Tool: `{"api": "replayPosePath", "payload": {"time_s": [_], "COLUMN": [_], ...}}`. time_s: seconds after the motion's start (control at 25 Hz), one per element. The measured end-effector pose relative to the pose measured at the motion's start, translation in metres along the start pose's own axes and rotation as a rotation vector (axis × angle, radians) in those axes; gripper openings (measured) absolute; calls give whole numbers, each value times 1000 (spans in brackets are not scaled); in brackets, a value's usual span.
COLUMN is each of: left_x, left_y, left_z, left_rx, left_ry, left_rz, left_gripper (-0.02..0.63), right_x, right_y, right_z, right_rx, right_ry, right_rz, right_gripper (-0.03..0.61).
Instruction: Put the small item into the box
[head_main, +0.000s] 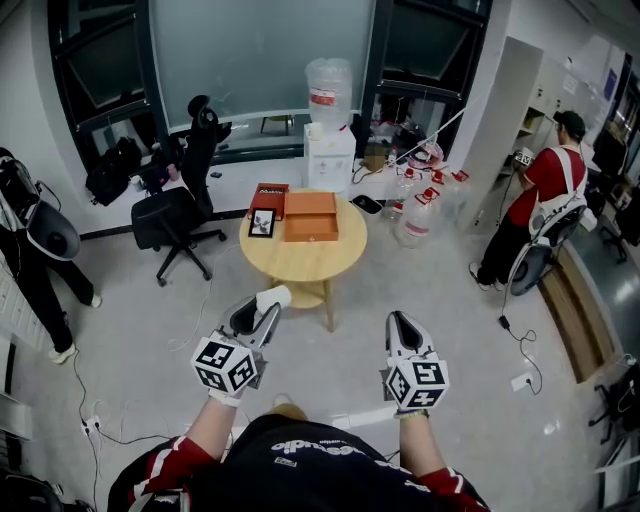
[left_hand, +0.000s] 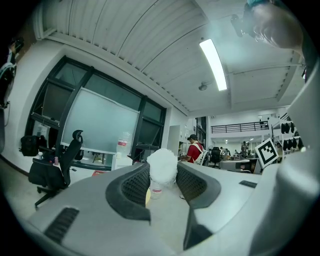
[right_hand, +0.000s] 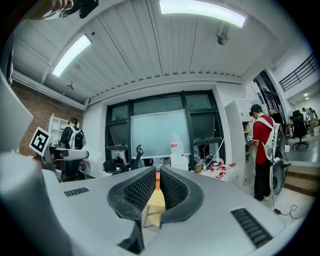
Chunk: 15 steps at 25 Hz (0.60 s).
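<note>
Left tongs (head_main: 262, 310) clenched on the small item (left_hand: 162, 163): a white, fluffy, roundish tuft, pinched at the very tips, on my side of the surface and well apart from the box. Its underside sits behind my pads; material unclear. Right tongs (right_hand: 157, 182) squeezed nearly together, thin slit, nothing in it.

Ahead, round wooden surface (head_main: 305, 262). On its far half the orange box (head_main: 310, 216); can't tell whether it stands open. Just beside it, a small dark frame (head_main: 262, 222) and a red pack (head_main: 268, 194).

Beyond: water dispenser (head_main: 329, 135), office chair (head_main: 180, 210), floor bottles (head_main: 415, 215), person in red (head_main: 545, 190).
</note>
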<state>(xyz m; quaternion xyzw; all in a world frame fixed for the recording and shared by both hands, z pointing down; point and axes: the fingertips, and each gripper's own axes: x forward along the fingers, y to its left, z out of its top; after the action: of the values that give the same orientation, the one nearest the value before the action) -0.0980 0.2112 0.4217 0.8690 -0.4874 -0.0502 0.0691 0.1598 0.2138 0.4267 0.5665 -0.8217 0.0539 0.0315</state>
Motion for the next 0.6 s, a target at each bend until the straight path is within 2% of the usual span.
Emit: {"api": "replayPosePath", "payload": {"time_s": [0.6], "left_x": [2], "left_y": [-9], "left_z": [6], "left_rx": [38], "left_ry": [29], "left_rz": [-7], "left_gripper": [169], "right_x": [-1], "right_y": [6], "right_z": [-7], "right_rx": [51], "right_ry": [1], "right_rz": [42], "right_gripper": [35]}}
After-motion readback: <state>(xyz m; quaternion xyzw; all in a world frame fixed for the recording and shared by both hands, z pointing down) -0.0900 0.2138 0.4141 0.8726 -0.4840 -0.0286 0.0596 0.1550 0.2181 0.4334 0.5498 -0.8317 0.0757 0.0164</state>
